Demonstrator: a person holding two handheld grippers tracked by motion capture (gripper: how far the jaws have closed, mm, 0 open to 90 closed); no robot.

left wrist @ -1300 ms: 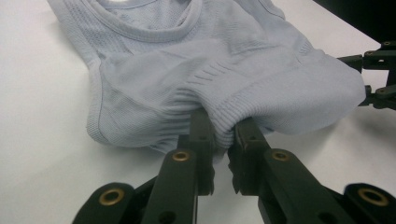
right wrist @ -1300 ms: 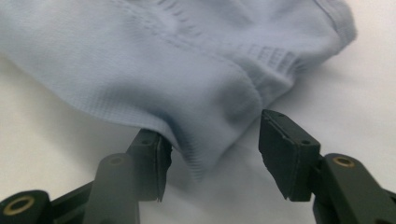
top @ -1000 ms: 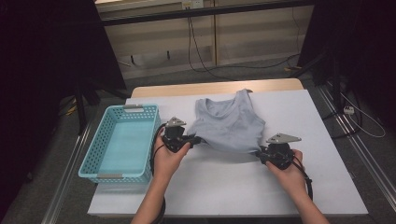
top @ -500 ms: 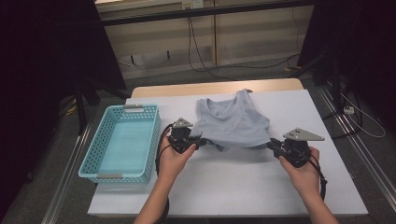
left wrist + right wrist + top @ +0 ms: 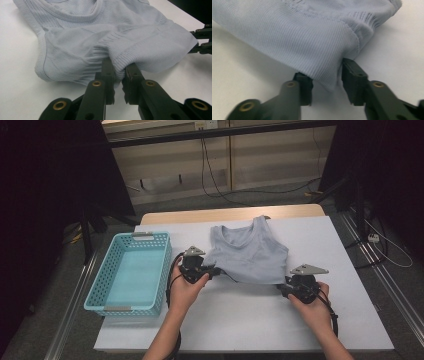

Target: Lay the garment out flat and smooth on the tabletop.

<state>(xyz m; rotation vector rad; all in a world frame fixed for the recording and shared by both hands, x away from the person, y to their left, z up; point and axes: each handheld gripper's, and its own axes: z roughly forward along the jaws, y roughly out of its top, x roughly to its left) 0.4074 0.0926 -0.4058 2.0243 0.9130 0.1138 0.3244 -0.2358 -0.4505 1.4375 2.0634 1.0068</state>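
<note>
Right gripper loosening, moved outward — vest hem still between; left gripper pinches hem, fold hiding pads.

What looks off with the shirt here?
The tank top hem is bunched where the left gripper clamps it. The right gripper jaws have just been opening, with the hem corner loose between them. No damage.

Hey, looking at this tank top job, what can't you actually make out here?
- Tank top hem bottom-left corner, high view: hidden by the left hand-held gripper.
- Basket floor near its front, high view: hidden by its front wall.
- Fabric between the jaws, right gripper view: blurred.
</note>
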